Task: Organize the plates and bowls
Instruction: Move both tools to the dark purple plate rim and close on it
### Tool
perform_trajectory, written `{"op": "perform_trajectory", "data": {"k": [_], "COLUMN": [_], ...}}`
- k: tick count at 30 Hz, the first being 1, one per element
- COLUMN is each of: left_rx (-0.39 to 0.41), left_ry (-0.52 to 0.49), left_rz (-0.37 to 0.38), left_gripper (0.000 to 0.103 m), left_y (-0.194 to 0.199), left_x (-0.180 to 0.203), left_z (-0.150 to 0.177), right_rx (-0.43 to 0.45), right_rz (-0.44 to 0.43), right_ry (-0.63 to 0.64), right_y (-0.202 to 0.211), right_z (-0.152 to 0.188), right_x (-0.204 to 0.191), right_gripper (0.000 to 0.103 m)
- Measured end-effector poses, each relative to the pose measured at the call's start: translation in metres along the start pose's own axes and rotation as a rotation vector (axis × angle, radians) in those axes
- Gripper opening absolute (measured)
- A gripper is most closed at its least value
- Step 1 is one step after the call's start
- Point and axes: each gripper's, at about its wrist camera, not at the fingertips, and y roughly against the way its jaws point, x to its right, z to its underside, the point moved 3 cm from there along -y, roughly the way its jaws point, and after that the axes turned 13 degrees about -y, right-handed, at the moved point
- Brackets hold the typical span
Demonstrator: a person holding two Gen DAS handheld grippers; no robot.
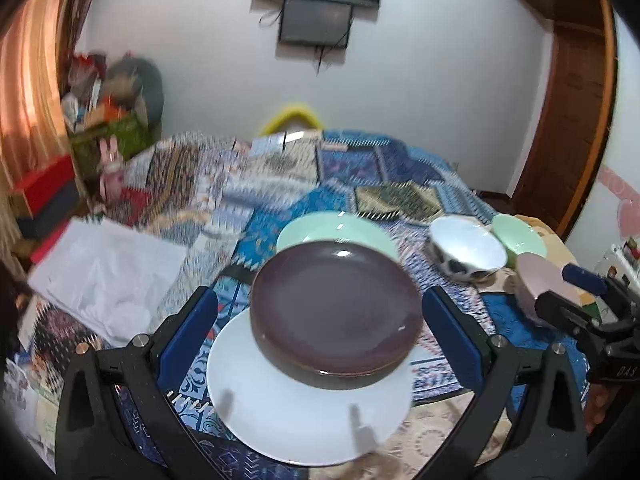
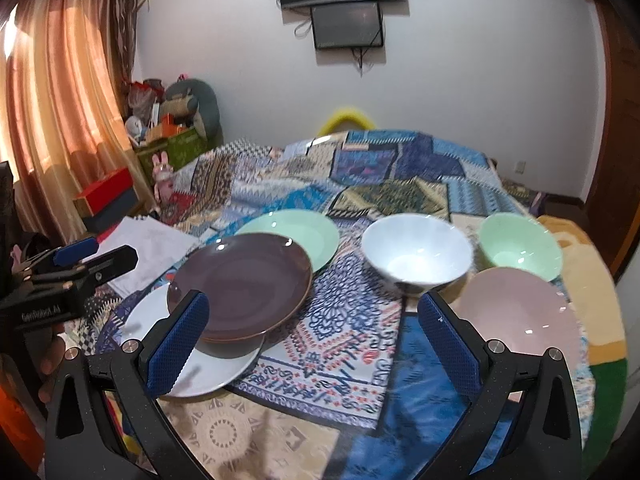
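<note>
While both tools hang over the patterned cloth-covered table (image 2: 352, 344), the step in hand looks like stacking plates. Left gripper (image 1: 320, 336): jaws spread wide, straddling but not gripping the glossy dark brown round plate (image 1: 336, 308), which rests tilted on the flat white round plate (image 1: 304, 412). Right gripper (image 2: 312, 340): jaws wide apart, holding nothing. Pale green glazed plate (image 2: 296, 236) sits at 12 o'clock of the brown one, edges overlapping. At 3 o'clock: white deep bowl (image 2: 416, 252), small pale green bowl (image 2: 520, 248), matte pink shallow bowl (image 2: 520, 316), clustered closely. Judgement: glazes are slick, so grip the rim squarely and lower level, centring each plate; nest bowls by size.
</note>
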Motion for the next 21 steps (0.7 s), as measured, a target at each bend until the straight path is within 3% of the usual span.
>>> {"op": "perform_trajectory", "data": {"k": [3, 8, 15, 19, 21], "left_rx": [-0.064, -0.144, -0.211, -0.28, -0.314], "left_ry": [0.039, 0.031, 0.011, -0.01, -0.006], "left_rz": [0.021, -0.026, -0.004, 0.018, 0.047], "left_gripper": [0.103, 0.103, 0.103, 0.082, 0.074], "left_y": [-0.024, -0.059, -0.102, -0.126, -0.139], "left_x": [-0.022, -0.048, -0.069, -0.069, -0.069], "left_z": [0.004, 0.008, 0.01, 0.012, 0.015], "right_rx": [-0.029, -0.064, -0.155, -0.209, -0.232], "right_rz": [0.005, 0.012, 0.004, -0.006, -0.015], "right_ry": [0.003, 0.01, 0.002, -0.017, -0.034], "right_y": [-0.018, -0.044, -0.08, -0.097, -0.101], "right_z": [-0.001, -0.002, 0.003, 0.007, 0.008], "right_x": [-0.005, -0.009, -0.013, -0.012, -0.01], "right_gripper": [0.103, 0.103, 0.087, 0.075, 0.074]}}
